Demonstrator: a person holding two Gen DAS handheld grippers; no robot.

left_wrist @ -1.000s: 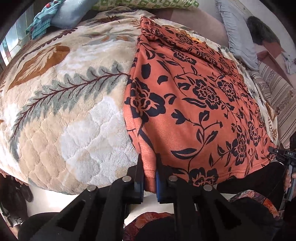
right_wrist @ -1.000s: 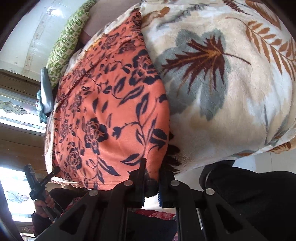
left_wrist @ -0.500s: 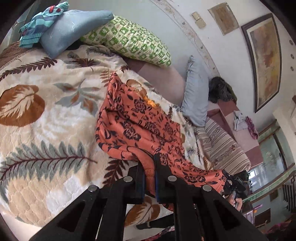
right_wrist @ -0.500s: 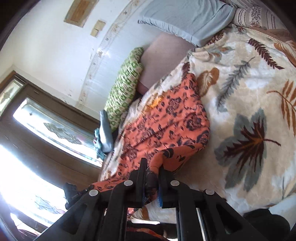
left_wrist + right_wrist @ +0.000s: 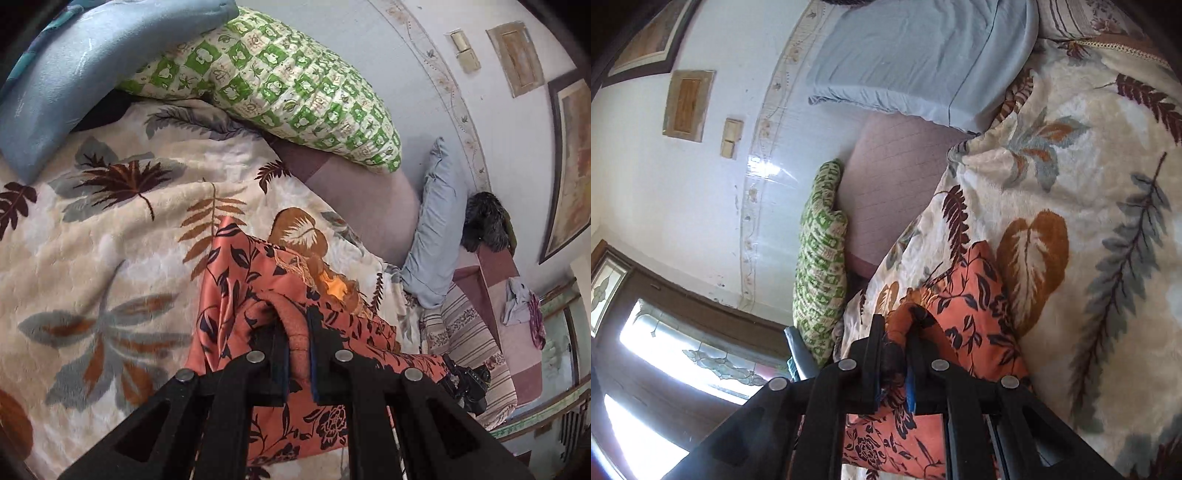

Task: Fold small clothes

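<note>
Both grippers are pinched tight on the near hem of the orange floral garment (image 5: pixel 236 280), left gripper (image 5: pixel 297 332) and right gripper (image 5: pixel 895 343) on 2 corners. The rest lies ahead of the fingers on the bed (image 5: pixel 110 229), so the hem goes forward over it toward the pillows.

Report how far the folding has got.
Done: nothing finished; no flat fold shows. In hand: left gripper and right gripper each pinch an edge of the orange garment, doubling it over the blanket. Left: lay it down, release, make remaining folds.
</note>
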